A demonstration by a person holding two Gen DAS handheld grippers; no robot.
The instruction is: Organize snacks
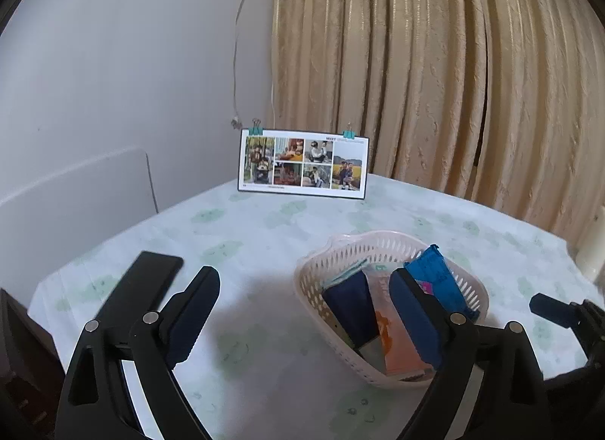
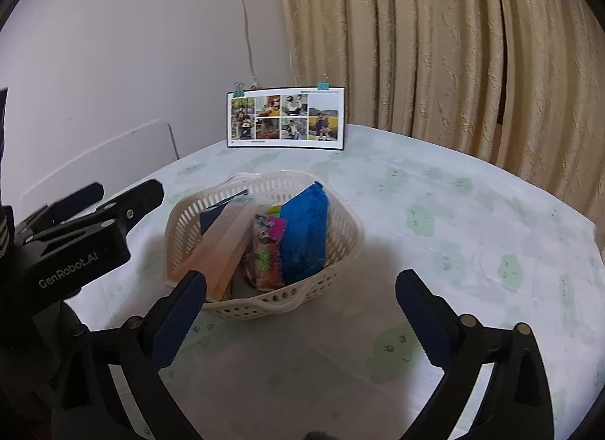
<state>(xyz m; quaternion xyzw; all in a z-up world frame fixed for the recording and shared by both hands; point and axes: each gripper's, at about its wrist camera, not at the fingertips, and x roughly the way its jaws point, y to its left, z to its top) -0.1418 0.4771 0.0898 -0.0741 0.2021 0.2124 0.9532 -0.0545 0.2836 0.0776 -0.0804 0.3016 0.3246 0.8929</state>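
Note:
A white perforated basket (image 1: 340,260) stands on the table and holds several snack packets. In the left wrist view a navy packet (image 1: 351,307), an orange packet (image 1: 395,345) and a blue packet (image 1: 438,275) lean inside it. My left gripper (image 1: 306,313) is open and empty, just left of the basket, with its right finger in front of the packets. In the right wrist view the basket (image 2: 272,303) shows the blue packet (image 2: 306,235), a multicoloured packet (image 2: 264,251) and the peach-orange packet (image 2: 223,247). My right gripper (image 2: 302,307) is open and empty, just in front of the basket.
A black flat device (image 1: 149,285) lies on the table left of my left gripper. A clipped photo card (image 1: 302,164) stands at the table's far edge, with a beige curtain (image 1: 453,80) behind. The cloth with green prints (image 2: 453,232) is bare right of the basket.

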